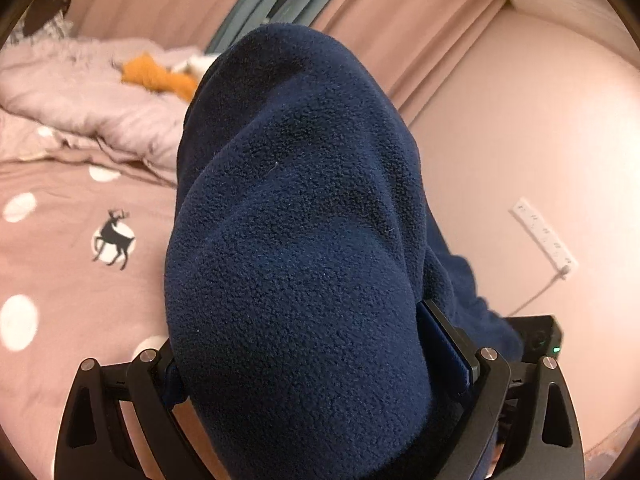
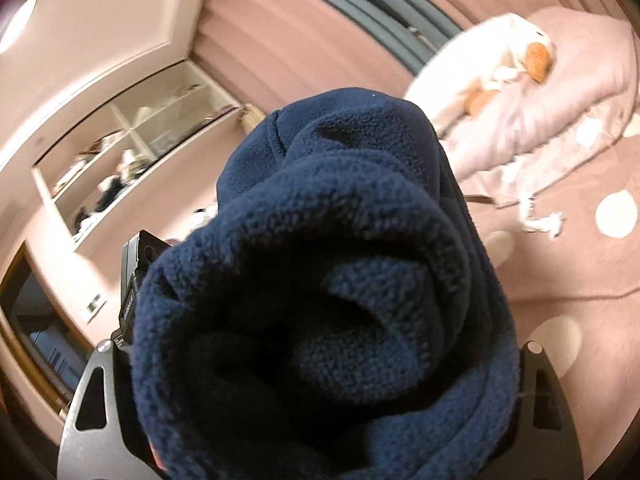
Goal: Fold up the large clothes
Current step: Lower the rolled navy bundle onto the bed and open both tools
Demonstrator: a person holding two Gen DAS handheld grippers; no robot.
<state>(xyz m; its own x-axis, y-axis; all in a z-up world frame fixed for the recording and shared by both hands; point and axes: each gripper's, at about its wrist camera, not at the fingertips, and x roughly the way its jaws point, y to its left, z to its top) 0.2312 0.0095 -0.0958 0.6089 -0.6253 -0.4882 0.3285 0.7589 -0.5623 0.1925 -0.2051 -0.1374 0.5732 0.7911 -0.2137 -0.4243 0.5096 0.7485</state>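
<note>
Left gripper point(image 1: 320, 360): jaws spread wide around a thick bunch of navy fleece garment point(image 1: 296, 216), held up above the pink dotted bed point(image 1: 60, 280). Right gripper point(image 2: 320, 380): jaws likewise wide, stuffed with bunched fleece, pads hidden. Further right, rumpled duvet point(image 2: 560, 112) and plush toy point(image 2: 516, 56).

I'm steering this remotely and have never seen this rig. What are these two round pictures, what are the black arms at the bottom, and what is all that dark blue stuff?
Each round picture comes from a fisheye camera on one hand-held gripper, looking forward along its jaws. The black arms at the bottom are those jaws.

Left wrist view: the left gripper is bundled in a navy fleece garment, jaws on either side of it. Below lies a pink bedcover with white dots and a deer print.

Right wrist view: the right gripper holds bunched folds of the same fleece. An orange-and-white plush toy lies on the bedding behind.
</note>
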